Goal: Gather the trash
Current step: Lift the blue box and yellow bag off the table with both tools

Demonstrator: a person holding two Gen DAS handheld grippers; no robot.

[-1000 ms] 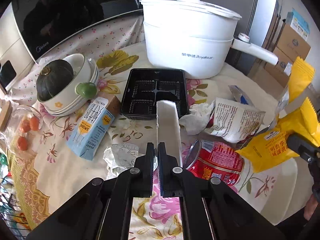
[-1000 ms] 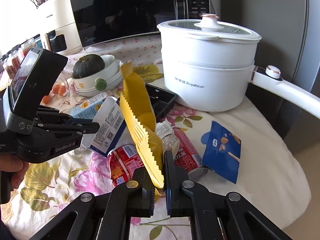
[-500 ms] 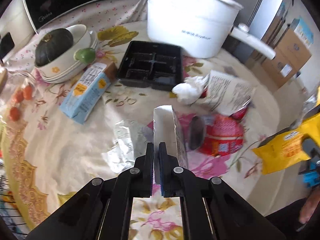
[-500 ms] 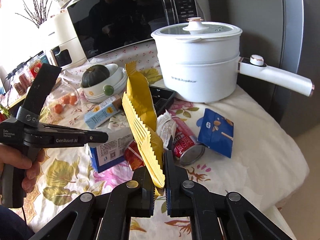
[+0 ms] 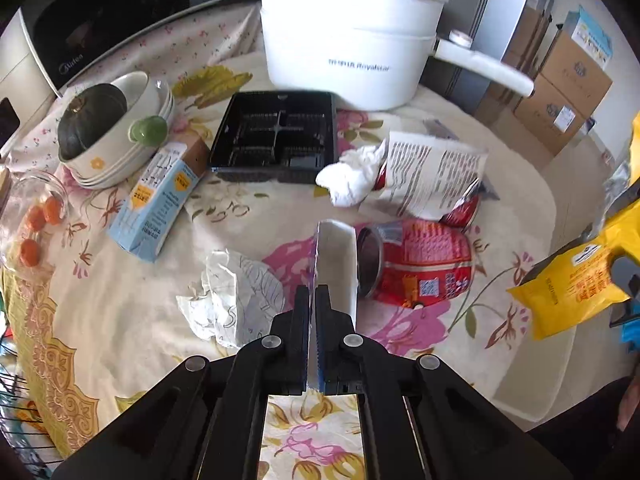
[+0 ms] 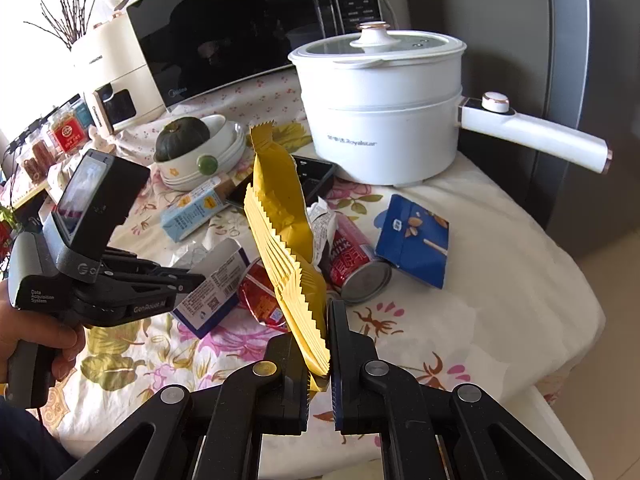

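My left gripper [image 5: 312,300] pinches one end of a small white and blue box [image 5: 336,264], and its jaws are closing tighter on it above the flowered cloth. In the right wrist view the same box [image 6: 216,292] hangs from the left gripper [image 6: 196,280]. My right gripper [image 6: 318,320] is shut on the serrated edge of a yellow snack wrapper [image 6: 280,220], which stands up in front of it. The yellow wrapper [image 5: 576,292] also shows at the right edge of the left wrist view. A red crushed wrapper [image 5: 416,268], crumpled paper [image 5: 232,300] and a tissue [image 5: 352,176] lie on the cloth.
A white electric pot [image 5: 352,40] with a long handle stands at the back. Also on the table are a black tray [image 5: 276,136], a milk carton [image 5: 160,200], stacked bowls holding a squash [image 5: 108,132], a red can [image 6: 356,264] and a blue packet [image 6: 412,236]. Cardboard boxes [image 5: 560,80] stand beyond the table's right edge.
The left gripper drew back from the black tray toward the near side with the box in it. The right gripper pulled back and rose a little, still holding the yellow wrapper.
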